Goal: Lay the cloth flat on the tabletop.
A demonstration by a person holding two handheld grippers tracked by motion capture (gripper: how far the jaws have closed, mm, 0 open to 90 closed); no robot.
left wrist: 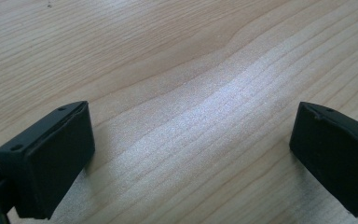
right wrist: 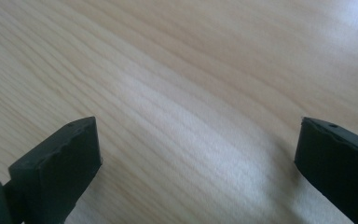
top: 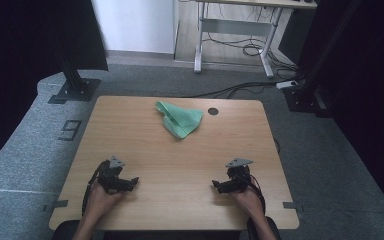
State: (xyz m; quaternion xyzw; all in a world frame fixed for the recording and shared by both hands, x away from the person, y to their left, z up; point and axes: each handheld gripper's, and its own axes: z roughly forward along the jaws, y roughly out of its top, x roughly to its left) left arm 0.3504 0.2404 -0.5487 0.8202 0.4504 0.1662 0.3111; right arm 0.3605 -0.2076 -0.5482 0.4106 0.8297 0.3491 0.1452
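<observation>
Both grippers, left [top: 130, 182] and right [top: 218, 186], are spread wide, nothing pinched. The crumpled green cloth [top: 180, 119] (upper middle) could easily be bunched further by a sloppy grab.

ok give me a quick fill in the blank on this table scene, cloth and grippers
1. The crumpled cloth at the far middle of the table is ____ in colour.
2. The jaws of the left gripper stand ____, with bare wood between them.
3. The right gripper holds ____ between its jaws.
4. The small dark round hole in the tabletop lies just to the ____ of the cloth in the high view.

Missing words: green; open; nothing; right
</observation>
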